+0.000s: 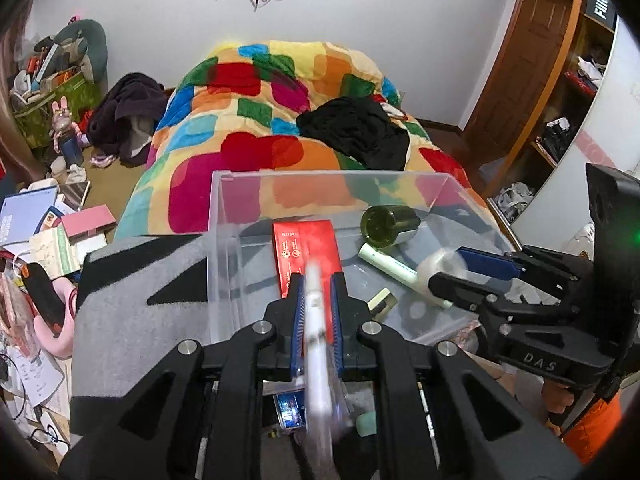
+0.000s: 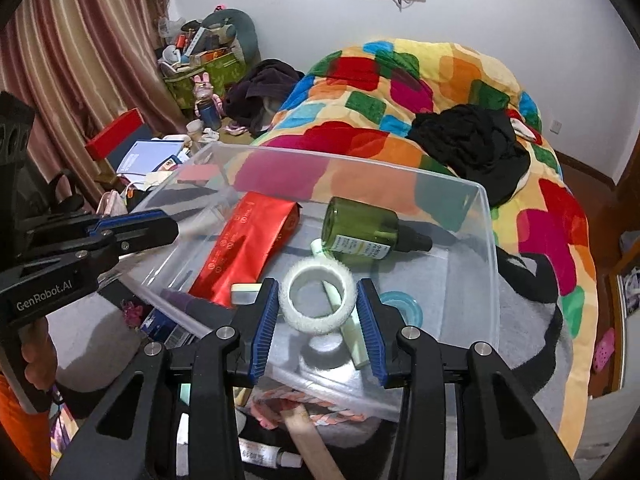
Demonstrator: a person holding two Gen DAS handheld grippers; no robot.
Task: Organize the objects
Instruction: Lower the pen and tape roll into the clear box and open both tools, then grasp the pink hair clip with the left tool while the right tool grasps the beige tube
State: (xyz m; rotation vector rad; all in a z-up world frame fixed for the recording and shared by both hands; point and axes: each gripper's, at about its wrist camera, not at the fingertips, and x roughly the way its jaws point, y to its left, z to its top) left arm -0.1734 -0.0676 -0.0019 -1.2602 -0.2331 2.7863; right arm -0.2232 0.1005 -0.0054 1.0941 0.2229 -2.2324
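Sitting on grey cloth at the foot of a patchwork quilt: a clear plastic bin. Lying inside: red packet at nine o'clock, green bottle at one o'clock. Gripping a thin white pen-like stick, blurred, above the bin's near edge: left gripper, clamped tight. Hanging partly open around a white tape roll over the bin, pads apparently not pressing: right gripper.

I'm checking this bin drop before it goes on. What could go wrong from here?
1. The tape roll sits between the right gripper's open jaws without touching the pads; it may land on the tube and roll.
2. The left gripper pinches a thin white stick that looks blurred; it may miss the bin.
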